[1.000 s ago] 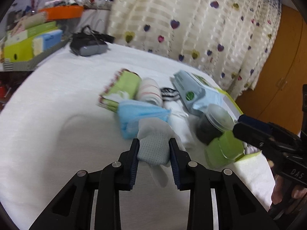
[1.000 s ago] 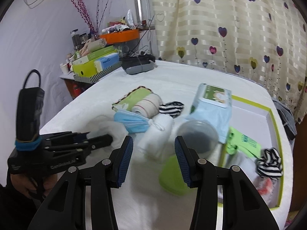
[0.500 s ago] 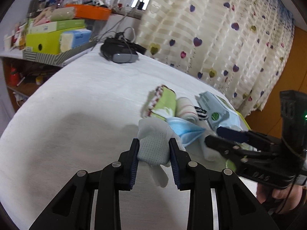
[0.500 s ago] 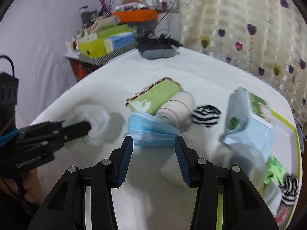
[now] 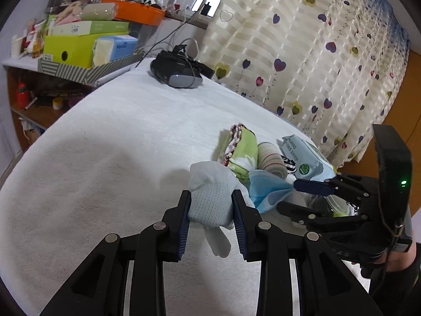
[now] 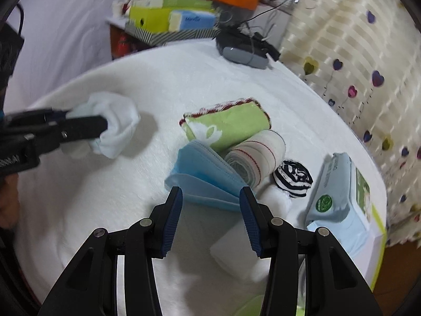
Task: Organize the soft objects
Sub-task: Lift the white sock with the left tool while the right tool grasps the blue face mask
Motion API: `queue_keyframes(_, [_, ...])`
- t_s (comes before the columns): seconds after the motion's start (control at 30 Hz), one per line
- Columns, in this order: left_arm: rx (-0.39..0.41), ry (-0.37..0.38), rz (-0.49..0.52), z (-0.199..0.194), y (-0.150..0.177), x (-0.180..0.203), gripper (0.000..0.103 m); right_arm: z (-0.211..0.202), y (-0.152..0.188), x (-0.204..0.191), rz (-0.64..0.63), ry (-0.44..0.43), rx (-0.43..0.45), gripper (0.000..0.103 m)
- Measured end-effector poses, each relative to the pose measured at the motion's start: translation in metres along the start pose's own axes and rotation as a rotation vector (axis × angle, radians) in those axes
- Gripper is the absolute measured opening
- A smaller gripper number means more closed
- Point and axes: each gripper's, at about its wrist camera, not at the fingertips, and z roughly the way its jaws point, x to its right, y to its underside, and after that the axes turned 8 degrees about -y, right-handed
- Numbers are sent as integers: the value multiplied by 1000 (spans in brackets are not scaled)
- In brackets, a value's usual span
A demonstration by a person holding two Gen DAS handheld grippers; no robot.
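white towelling covers the bench (image 5: 110, 142), with a heart-print curtain (image 5: 302, 52) behind it and a cluttered shelf off at ten o'clock. my left gripper (image 5: 211, 210) is closed on a bunched white glove (image 5: 210, 192), one loose finger of it dangling below the pads. from the right wrist view the glove sits at nine o'clock of the pile, held over bare cloth and well apart from the other things. i judge this step to be carrying it to its own spot, so i should lower until the bundle rests on the bench before letting go, or the limp fabric will flop and unroll.

just beside it, at three o'clock, lies the blue face mask (image 6: 202, 173), then the green folded cloth (image 6: 229, 126), the striped roll (image 6: 257, 155), the black-and-white sock ball (image 6: 293, 177) and the wipes pack (image 6: 339, 184).

my right gripper (image 6: 210, 220) is wide open with nothing in it, pointing down and forward at the mask's near edge. my left gripper reaches out nearly level, low over the bench.
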Motion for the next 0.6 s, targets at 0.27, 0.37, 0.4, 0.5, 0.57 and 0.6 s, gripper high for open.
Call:
queue_keyframes(0.27, [-5, 4, 0, 0, 0, 1, 29, 20, -9, 1, -72, 32, -81, 46])
queue_keyframes(0.37, [-3, 3, -1, 0, 0, 1, 29, 30, -10, -1, -109, 36, -118, 46])
queue_keyframes(0.4, [-4, 2, 0, 0, 0, 1, 29, 30, -10, -1, -108, 35, -117, 46])
queue_keyframes(0.5, [-7, 3, -2, 0, 0, 1, 29, 29, -12, 4, -74, 9, -107, 46])
queue_keyframes(0.57, [-8, 5, -2, 1, 0, 1, 29, 30, -11, 3, -76, 5, -104, 41])
queue_keyframes(0.6, [-8, 4, -2, 1, 0, 1, 29, 30, -10, 2, -73, -1, -106, 27])
